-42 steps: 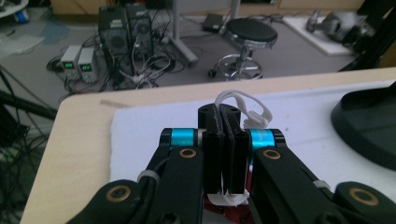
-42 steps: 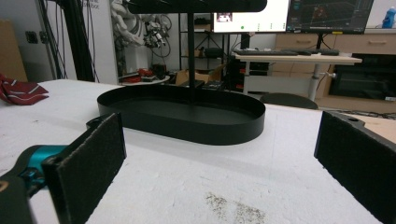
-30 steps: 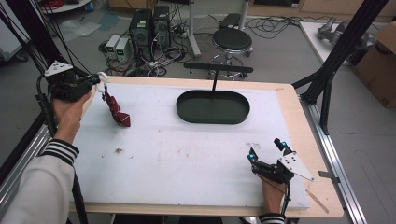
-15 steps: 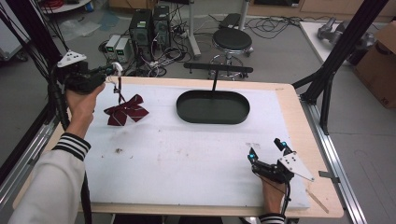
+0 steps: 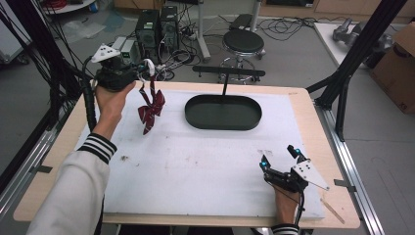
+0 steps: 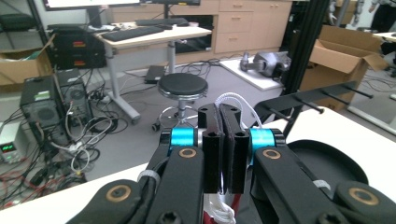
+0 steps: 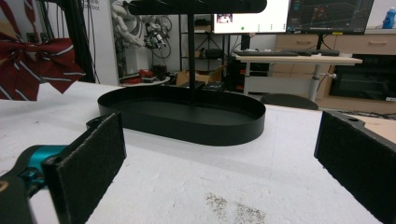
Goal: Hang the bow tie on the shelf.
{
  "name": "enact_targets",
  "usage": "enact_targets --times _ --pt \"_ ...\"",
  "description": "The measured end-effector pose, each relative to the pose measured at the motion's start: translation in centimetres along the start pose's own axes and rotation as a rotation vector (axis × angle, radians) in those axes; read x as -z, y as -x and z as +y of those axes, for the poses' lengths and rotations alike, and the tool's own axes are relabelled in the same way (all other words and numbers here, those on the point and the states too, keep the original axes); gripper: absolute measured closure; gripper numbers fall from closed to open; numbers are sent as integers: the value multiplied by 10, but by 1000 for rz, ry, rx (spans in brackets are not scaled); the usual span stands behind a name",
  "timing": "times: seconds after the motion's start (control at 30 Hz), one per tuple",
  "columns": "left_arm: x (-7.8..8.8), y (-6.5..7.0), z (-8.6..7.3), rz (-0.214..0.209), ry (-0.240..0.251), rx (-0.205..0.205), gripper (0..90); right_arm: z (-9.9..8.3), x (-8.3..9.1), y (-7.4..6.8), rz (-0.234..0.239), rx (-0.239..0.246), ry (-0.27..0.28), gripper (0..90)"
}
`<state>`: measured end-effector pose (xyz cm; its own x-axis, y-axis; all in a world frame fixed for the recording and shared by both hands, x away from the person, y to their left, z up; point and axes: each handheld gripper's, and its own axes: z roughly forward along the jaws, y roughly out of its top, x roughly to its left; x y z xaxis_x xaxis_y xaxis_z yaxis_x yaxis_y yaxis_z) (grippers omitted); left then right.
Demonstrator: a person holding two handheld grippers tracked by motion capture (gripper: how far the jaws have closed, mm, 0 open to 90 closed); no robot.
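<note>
The person is wearing a pale sleeve (image 5: 68, 196) ending in a cuff (image 5: 99, 146) with dark and white stripes, and a similar striped cuff is showing at the other wrist. The left gripper (image 6: 224, 140) is showing black jaws with dark foam pads, teal cylinders, brass-ringed pivots and a ribbed black cable. The right gripper (image 5: 279, 157) is carrying a grey three-cornered plate (image 5: 309, 174) and blue tips.
</note>
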<state>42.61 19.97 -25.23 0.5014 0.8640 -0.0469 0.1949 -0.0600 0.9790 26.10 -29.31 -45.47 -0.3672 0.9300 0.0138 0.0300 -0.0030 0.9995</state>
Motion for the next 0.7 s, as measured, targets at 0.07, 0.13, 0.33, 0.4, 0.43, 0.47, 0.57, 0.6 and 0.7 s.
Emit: enact_targets --times 0.07,0.13,0.33,0.4,0.43,0.47,0.57,0.6,0.7 --pt "-5 7 2 -9 -3 -6 876 0 0 0 -1 -2 1 10" --pt "-11 13 4 -19 -8 -16 876 0 0 0 -1 -2 2 10" --pt "-26 31 9 -45 -10 -37 876 0 0 0 0 -2 5 10" --pt "-31 37 11 -50 -10 -47 876 0 0 0 0 -2 5 10" --pt "-34 40 12 -55 -11 -49 876 0 0 0 0 1 7 10" --pt "-36 42 13 -58 -11 -51 876 0 0 0 0 -2 5 10" --pt "-44 50 15 -64 -11 -56 875 0 0 0 0 -1 5 10" --pt "-47 52 16 -68 -13 -59 876 0 0 0 -1 0 7 10" --pt "-55 59 17 -76 -13 -66 876 0 0 0 -1 0 7 10"
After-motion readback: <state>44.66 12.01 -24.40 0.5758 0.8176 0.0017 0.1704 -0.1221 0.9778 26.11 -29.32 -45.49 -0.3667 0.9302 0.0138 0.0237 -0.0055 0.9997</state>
